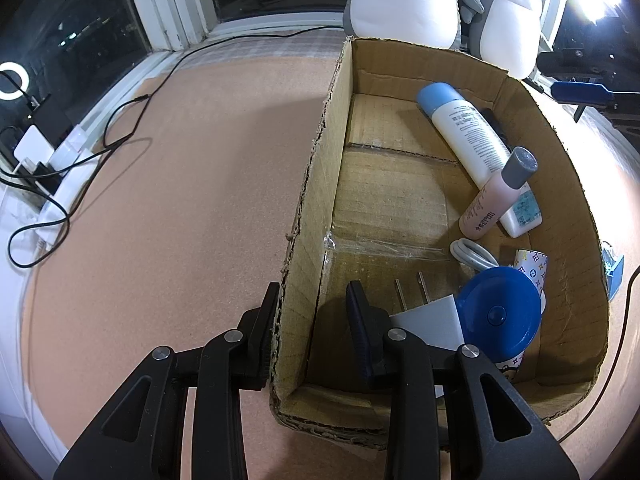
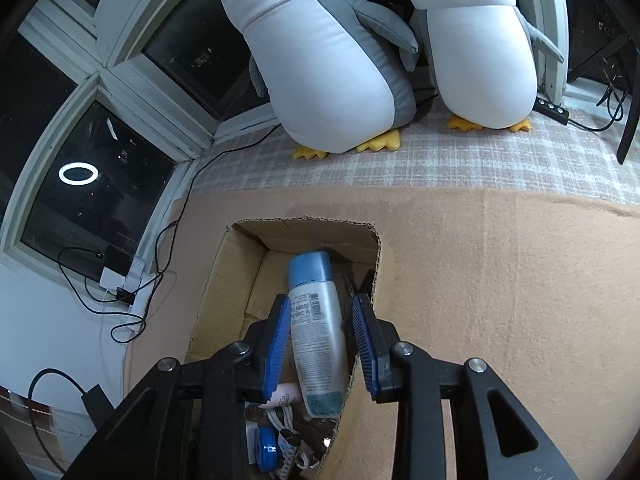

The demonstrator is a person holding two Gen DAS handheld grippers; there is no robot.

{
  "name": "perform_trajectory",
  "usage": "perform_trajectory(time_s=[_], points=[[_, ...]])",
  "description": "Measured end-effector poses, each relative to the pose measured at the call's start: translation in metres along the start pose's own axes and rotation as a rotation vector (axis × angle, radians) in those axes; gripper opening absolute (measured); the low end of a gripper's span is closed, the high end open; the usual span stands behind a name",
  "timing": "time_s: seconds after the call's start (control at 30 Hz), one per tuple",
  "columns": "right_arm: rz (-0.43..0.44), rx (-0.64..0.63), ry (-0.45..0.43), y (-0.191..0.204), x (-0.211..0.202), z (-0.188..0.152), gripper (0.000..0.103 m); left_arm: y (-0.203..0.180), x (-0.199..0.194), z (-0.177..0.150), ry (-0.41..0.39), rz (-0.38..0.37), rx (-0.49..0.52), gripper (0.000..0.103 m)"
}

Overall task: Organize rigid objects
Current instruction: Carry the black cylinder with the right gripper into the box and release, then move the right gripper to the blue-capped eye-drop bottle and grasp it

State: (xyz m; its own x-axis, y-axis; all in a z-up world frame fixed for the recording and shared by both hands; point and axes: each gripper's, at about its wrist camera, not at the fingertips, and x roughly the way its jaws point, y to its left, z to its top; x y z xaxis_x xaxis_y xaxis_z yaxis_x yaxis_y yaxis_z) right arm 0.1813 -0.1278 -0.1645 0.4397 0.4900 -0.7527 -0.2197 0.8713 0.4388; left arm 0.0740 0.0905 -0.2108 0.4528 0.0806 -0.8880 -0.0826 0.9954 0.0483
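Observation:
My left gripper (image 1: 314, 304) straddles the near left wall of the open cardboard box (image 1: 320, 152), one finger outside and one inside, shut on that wall. In the box lie a white bottle with a blue cap (image 1: 464, 132), a pink bottle with a grey cap (image 1: 492, 196), a coiled white cable (image 1: 472, 254), a patterned tube (image 1: 532, 264) and a blue round lid (image 1: 496, 312). My right gripper (image 2: 320, 308) hovers over the box's (image 2: 224, 280) right side. The white bottle (image 2: 320, 344) shows between its blue pads, which stand clear of it, so the gripper is open.
Two plush penguins (image 2: 320, 60) (image 2: 480, 48) stand on the checked cloth behind the box, against dark windows. A power strip with chargers and loose black cables (image 1: 52, 160) lies along the left edge. Pink felt (image 2: 500, 280) covers the surface around the box.

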Motion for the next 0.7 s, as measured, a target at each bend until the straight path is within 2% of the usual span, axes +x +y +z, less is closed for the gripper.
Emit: perform_trajectory(time_s=[0.13, 0.7], points=[[-0.021, -0.012, -0.003, -0.003, -0.008, -0.002, 0.034, 0.000, 0.000, 0.000, 0.000, 0.001, 0.002, 0.031], [-0.116, -0.134, -0.068, -0.030, -0.074, -0.041, 0.035, 0.000, -0.001, 0.000, -0.001, 0.004, 0.004, 0.031]])
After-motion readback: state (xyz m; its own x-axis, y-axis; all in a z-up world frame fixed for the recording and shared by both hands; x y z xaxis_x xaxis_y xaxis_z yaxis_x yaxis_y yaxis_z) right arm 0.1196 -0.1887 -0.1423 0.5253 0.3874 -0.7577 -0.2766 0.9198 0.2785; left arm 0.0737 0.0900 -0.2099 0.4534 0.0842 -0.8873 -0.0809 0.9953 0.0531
